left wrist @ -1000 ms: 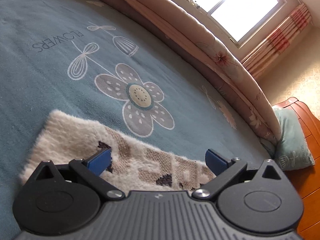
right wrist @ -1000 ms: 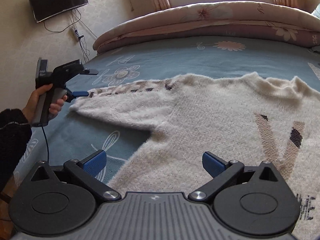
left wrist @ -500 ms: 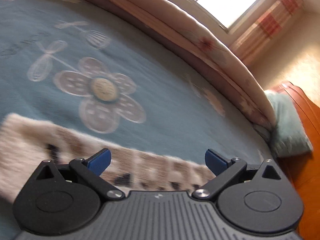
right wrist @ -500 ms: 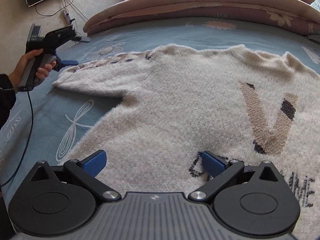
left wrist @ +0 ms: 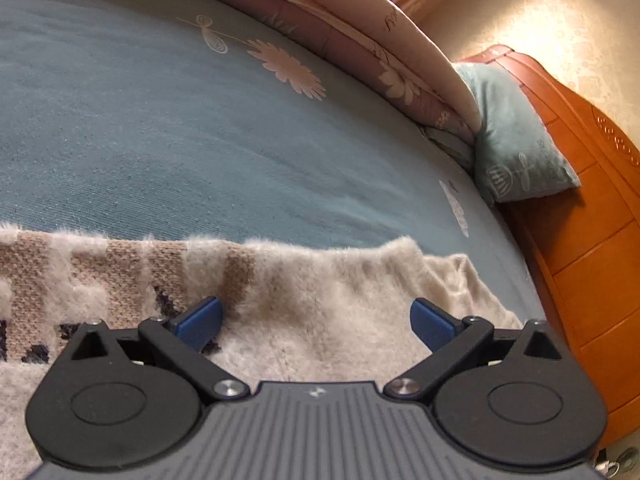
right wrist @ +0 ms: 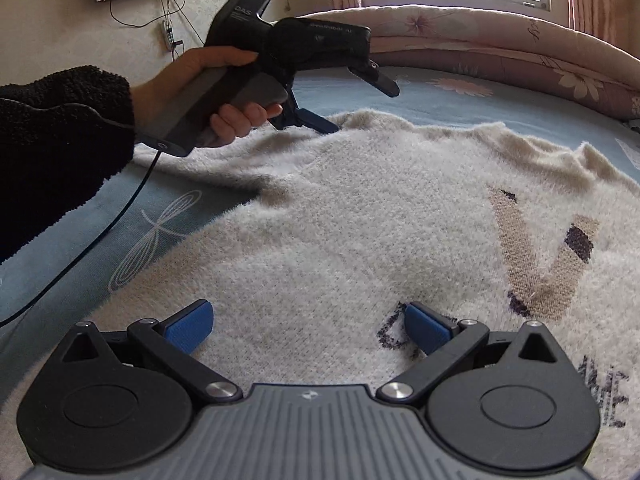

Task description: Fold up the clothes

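A fluffy cream sweater with tan and dark knitted patterning lay spread flat on the blue flower-printed bedsheet. The left gripper, fingers spread wide and holding nothing, hovered over the sweater's shoulder near the sheet's far edge, where a rolled pink quilt lay. The right gripper, equally wide and empty, hung over the sweater's chest. A hand in a black sleeve gripped the left tool's handle.

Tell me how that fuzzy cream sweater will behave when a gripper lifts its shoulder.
The sweater probably drapes limply: its edge already ripples on the bed. Its fuzzy knit likely grips the pads rather than slipping. Spread wide, it will likely drag.
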`<move>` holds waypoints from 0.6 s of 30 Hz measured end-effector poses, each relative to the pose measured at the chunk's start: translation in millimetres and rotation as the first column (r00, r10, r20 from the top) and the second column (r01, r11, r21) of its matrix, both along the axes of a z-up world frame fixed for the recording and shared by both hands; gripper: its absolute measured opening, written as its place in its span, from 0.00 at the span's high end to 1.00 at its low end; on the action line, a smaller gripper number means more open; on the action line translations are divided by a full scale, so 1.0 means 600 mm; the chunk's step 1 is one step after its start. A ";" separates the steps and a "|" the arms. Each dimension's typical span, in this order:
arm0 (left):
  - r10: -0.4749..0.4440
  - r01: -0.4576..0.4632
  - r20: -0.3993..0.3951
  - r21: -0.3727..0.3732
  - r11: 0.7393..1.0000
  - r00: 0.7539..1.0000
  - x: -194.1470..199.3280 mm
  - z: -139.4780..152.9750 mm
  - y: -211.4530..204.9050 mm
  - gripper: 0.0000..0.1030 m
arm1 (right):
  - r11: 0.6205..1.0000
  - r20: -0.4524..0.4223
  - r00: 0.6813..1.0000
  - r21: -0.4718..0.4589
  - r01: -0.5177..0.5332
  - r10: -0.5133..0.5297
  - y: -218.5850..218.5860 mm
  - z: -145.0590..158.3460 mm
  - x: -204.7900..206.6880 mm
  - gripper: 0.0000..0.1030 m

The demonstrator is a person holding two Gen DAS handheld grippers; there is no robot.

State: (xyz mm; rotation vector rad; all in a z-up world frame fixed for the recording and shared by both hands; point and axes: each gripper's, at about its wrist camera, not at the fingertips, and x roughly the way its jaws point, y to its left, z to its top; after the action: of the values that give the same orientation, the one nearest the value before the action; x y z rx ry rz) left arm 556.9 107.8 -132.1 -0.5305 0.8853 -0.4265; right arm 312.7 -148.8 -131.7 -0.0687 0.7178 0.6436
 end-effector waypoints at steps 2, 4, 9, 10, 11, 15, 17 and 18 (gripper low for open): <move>0.055 -0.055 0.016 0.021 0.998 0.998 0.008 0.002 0.007 0.03 | 1.000 0.000 1.000 0.014 0.000 0.000 -0.002 -0.001 0.001 0.00; 0.106 -0.106 0.005 0.019 0.994 0.994 0.012 0.009 0.013 0.03 | 1.000 -0.002 1.000 0.028 0.001 0.000 -0.004 -0.003 0.002 0.00; 0.011 -0.011 0.049 -0.005 1.000 0.999 -0.002 0.047 -0.029 0.03 | 0.999 -0.001 1.000 0.041 0.002 -0.002 -0.006 -0.004 0.002 0.00; -0.015 0.014 0.057 0.005 1.000 0.998 -0.002 0.048 -0.041 0.03 | 0.999 -0.001 1.000 0.041 0.002 -0.002 -0.006 -0.005 0.002 0.00; -0.041 0.040 0.064 0.015 0.999 0.997 -0.002 0.049 -0.054 0.03 | 0.999 0.000 1.000 0.039 0.002 -0.002 -0.006 -0.005 0.001 0.00; -0.032 0.030 0.027 0.080 0.996 0.999 0.023 0.021 -0.074 0.03 | 0.999 0.003 1.000 0.038 0.001 -0.001 -0.006 -0.005 0.000 0.00; -0.007 0.007 0.029 0.028 1.000 1.000 0.034 0.003 -0.064 0.03 | 0.999 0.002 1.000 0.043 0.000 -0.001 -0.008 -0.005 -0.001 0.00; 0.002 -0.003 0.039 0.020 1.000 0.999 0.037 0.000 -0.063 0.03 | 0.999 0.001 1.000 0.048 0.000 0.000 -0.009 -0.005 -0.001 0.00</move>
State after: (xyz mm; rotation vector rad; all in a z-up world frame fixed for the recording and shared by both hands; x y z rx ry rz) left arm 579.1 69.9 -131.9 -0.5037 0.8508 -0.4239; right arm 312.4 -154.3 -134.9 -0.0248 0.7011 0.6601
